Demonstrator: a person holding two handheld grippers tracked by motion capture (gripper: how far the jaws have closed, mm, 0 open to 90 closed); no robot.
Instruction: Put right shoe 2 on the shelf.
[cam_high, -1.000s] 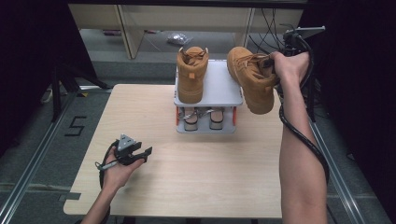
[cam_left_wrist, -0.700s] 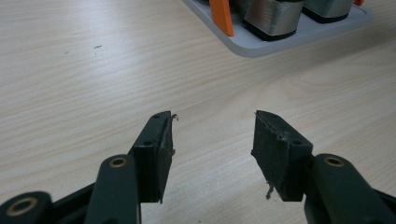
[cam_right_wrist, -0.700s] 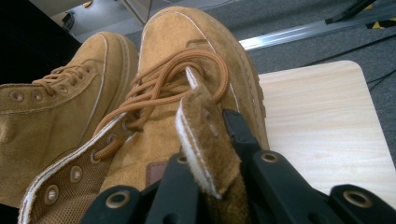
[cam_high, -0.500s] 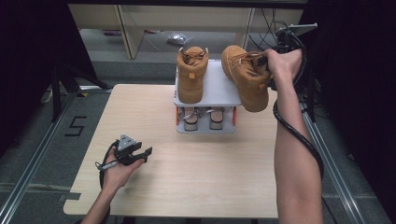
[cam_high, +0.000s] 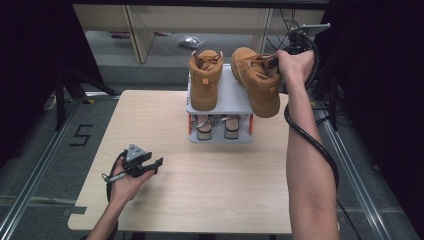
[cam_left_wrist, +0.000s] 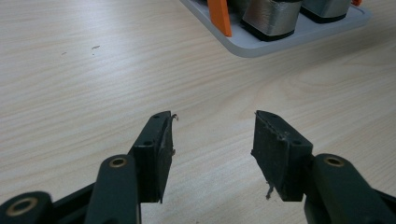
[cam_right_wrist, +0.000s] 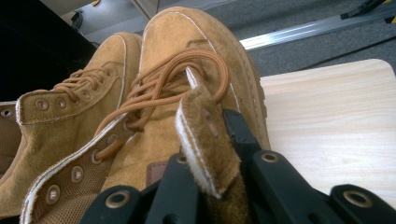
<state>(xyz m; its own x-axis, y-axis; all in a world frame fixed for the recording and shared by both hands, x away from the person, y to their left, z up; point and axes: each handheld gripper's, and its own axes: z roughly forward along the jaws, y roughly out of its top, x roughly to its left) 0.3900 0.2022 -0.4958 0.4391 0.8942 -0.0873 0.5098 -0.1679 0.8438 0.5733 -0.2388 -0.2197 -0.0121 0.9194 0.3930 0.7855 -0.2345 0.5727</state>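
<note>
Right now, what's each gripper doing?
Left gripper: open, empty, low over the table.
Right gripper: shut on the right boot by its collar.

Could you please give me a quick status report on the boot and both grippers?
Right gripper shut on the held boot's collar, above the rack edge. Left gripper open, empty, over the table. Second boot on rack.

Both boots tan suede: held boot (cam_high: 257, 82), second boot (cam_high: 205, 80). Laces orange-brown, collar edges stitched off-white, eyelets dull metal. Rack (cam_high: 227, 97) light grey with orange uprights; shoes under it silver-grey, black soles. Worktop (cam_high: 200, 185) pale wood grain. Left gripper (cam_left_wrist: 212, 140) and right gripper (cam_right_wrist: 210, 186) black, brass-coloured pins. Floor dark grey.
</note>
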